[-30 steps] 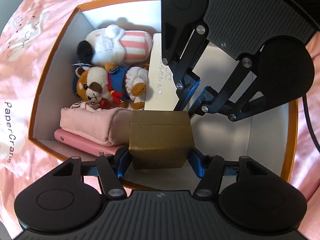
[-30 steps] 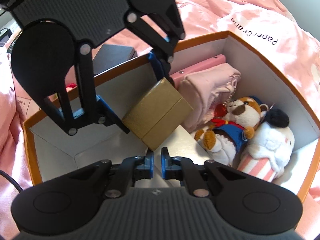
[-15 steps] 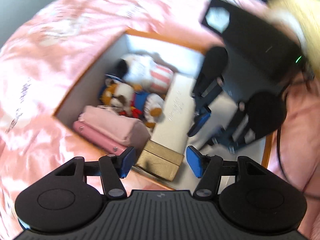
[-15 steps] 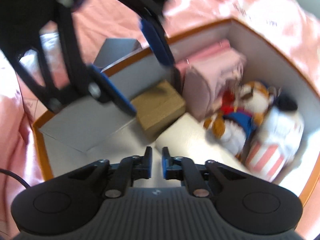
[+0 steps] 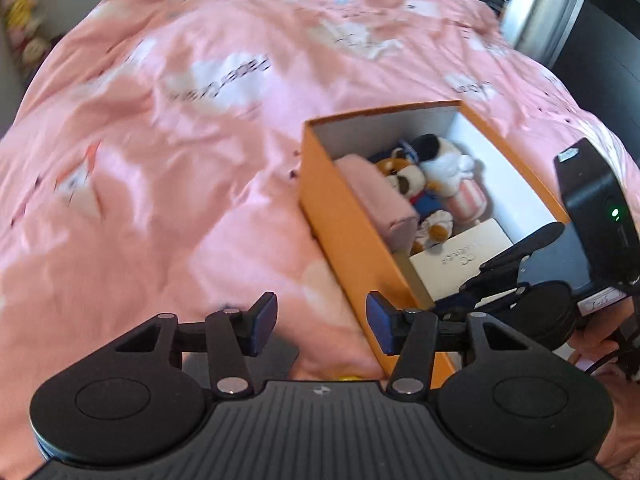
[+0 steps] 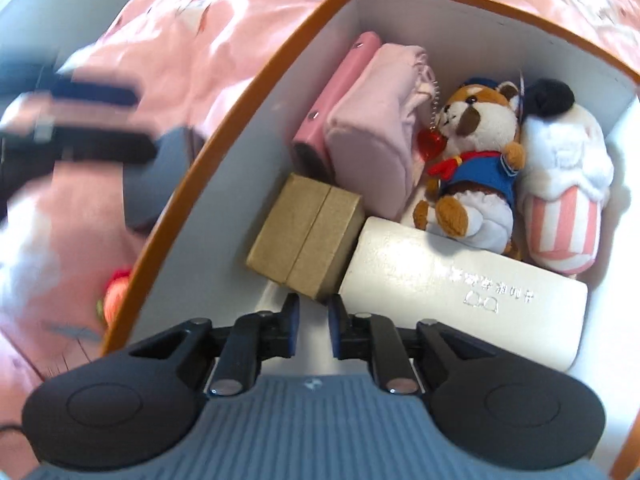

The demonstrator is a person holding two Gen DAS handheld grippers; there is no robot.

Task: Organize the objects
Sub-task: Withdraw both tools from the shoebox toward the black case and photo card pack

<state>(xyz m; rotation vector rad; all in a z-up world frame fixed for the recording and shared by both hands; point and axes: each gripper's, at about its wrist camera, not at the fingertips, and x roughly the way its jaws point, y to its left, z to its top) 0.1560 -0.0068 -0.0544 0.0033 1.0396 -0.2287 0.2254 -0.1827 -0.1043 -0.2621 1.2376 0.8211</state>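
Note:
An orange box (image 5: 344,216) stands on the pink bedspread. It holds a gold box (image 6: 308,236), a white case (image 6: 460,292), a pink pouch (image 6: 372,132), a flat pink case (image 6: 336,92), a bear plush (image 6: 472,152) and a white plush in stripes (image 6: 560,184). My left gripper (image 5: 322,322) hovers outside the box to its left. Its jaws are closing with nothing between them. My right gripper (image 6: 316,330) is inside the box, just short of the gold box. Its jaws are closing too, a narrow gap left and nothing in it. It also shows as the right gripper (image 5: 460,300) in the left wrist view.
A dark grey flat item (image 5: 280,356) and something yellow (image 5: 348,376) lie on the bedspread (image 5: 160,200) under my left gripper. Outside the box's left wall are a grey object (image 6: 160,184) and a small red item (image 6: 118,292). A person's hand (image 5: 592,344) holds the right gripper.
My left gripper let go of the gold box, which now rests in the orange box. That gripper then drew back out to the left and rolled. My right gripper rolled inside the box.

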